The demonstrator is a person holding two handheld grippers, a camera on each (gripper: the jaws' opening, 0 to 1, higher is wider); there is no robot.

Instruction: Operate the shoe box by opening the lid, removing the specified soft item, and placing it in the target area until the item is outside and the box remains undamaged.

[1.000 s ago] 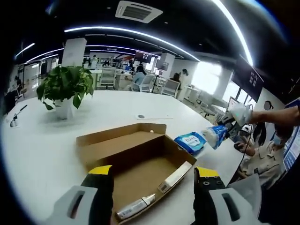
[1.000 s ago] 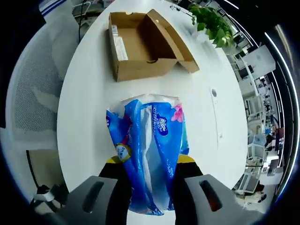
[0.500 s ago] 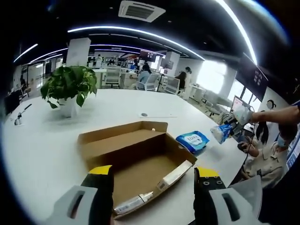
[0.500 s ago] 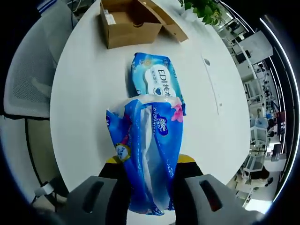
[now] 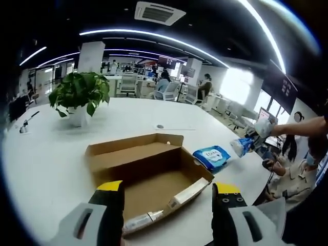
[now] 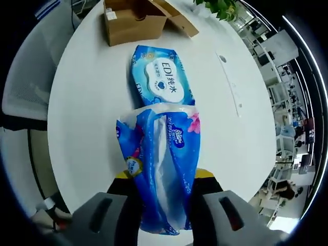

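In the right gripper view, the right gripper (image 6: pixel 158 188) is clamped on a blue tissue pack (image 6: pixel 159 169), its two yellow-tipped jaws pressing the crumpled plastic from either side so the pack stands up between them. Just ahead of the jaws, a flat blue wet-wipes pack (image 6: pixel 159 77) lies label-up on the white table (image 6: pixel 230 128); the held pack overlaps its near end in this view, and whether the two touch cannot be told. Farther ahead, past the wipes, sits the cardboard shoe box (image 6: pixel 134 19), well apart from this gripper, with a potted plant (image 6: pixel 220 7) beyond it to the right.

In the left gripper view, the left gripper (image 5: pixel 168 195) has its jaws spread apart with nothing between them. Directly ahead of them, close in, the shoe box (image 5: pixel 148 174) stands open, its lid (image 5: pixel 130 151) folded back flat on the far side, a white label strip along the near wall. The wet-wipes pack (image 5: pixel 211 157) lies just beyond the box's right corner. Farther right, the right gripper (image 5: pixel 251 139) holds the tissue pack (image 5: pixel 239 146) above the table edge. The potted plant (image 5: pixel 79 97) stands far off to the left
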